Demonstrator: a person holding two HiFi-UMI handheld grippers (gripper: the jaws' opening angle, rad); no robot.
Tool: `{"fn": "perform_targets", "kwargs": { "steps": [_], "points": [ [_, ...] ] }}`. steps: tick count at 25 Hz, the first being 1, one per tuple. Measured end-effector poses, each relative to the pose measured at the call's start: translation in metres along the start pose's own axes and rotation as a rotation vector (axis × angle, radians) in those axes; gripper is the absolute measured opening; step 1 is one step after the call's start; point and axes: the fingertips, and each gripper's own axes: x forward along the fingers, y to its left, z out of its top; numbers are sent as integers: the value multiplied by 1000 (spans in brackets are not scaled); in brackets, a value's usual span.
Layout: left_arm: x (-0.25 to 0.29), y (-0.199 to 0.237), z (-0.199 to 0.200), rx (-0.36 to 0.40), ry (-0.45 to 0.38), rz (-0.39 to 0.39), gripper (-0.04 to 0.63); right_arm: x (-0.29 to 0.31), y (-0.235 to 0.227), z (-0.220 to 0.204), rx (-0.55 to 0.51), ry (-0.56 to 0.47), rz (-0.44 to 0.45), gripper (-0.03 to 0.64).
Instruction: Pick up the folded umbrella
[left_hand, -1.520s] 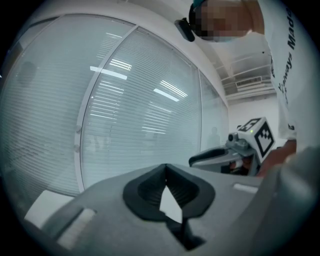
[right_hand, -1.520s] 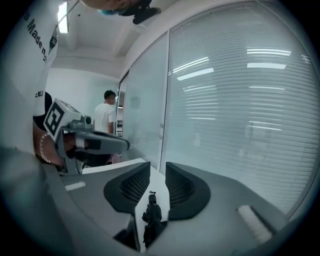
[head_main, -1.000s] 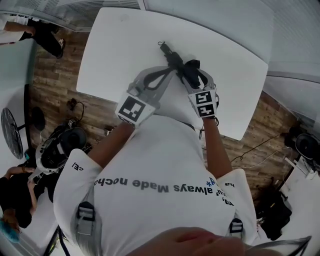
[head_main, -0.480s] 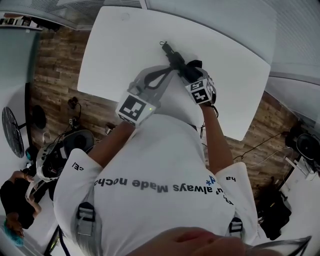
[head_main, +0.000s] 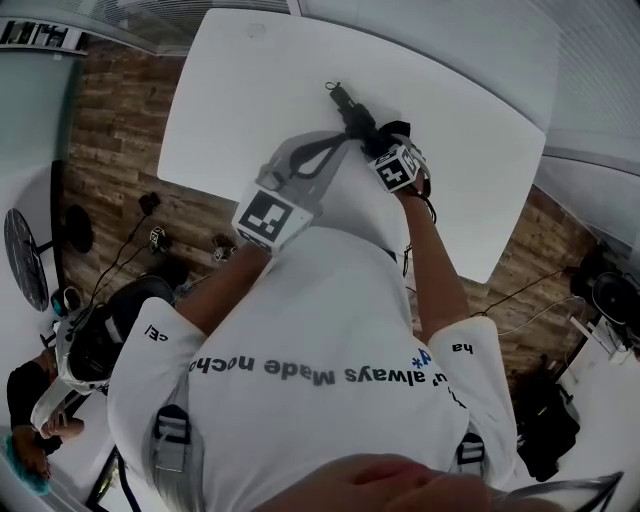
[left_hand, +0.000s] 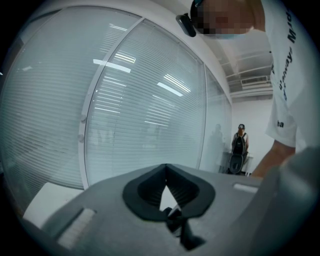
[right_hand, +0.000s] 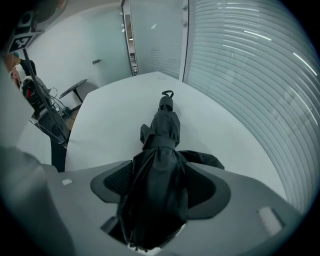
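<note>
In the head view, a white table (head_main: 230, 90) stands over a wooden floor (head_main: 110, 130), and a black folded umbrella (head_main: 357, 115) lies near the table's middle, running from the grippers toward 11 o'clock. The right gripper (head_main: 380, 142) is at the umbrella's near end and the left gripper (head_main: 328, 150) sits just beside it at 9 o'clock; the person's white shirt (head_main: 300, 330) fills the lower half. In the left gripper view, the left gripper (left_hand: 165, 170) points up at a glass wall with blinds (left_hand: 140, 110); its jaw tips meet at 12 o'clock, leaving only a small gap lower down, with nothing caught at the tips. A dark bit at the jaws' base is too unclear to name. A corner of the table shows at 8 o'clock, and another person (left_hand: 240, 142) stands far off at 3 o'clock. In the right gripper view, the right gripper (right_hand: 160, 195) is clamped on the umbrella's bunched cloth, which fills the space between the jaws. From there the umbrella reaches toward 12 o'clock over the table, bound by a strap (right_hand: 159, 141) and ending in a small loop (right_hand: 167, 93). Whether its far end touches the table cannot be told.
</note>
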Motion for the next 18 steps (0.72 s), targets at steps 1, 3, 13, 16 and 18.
{"fn": "perform_targets", "kwargs": {
  "steps": [1,3,13,16,18],
  "points": [
    [0,1,0,-5,0,2,3,4,-1,-1,8,9,8,331],
    [-1,4,-2,-3,4,4,3,10,-2,-2,27,24,24,339],
    [-16,12,-2,-8,-1,11,3,37,-4,-1,20,118,14,342],
    [-16,11,-2,-12,-2,17,3,39,-8,-6,8,129,-11,327],
    [-16,16,-4,-10,5,18,3,41,-10,-4,9,133,-13,305]
  ]
}}
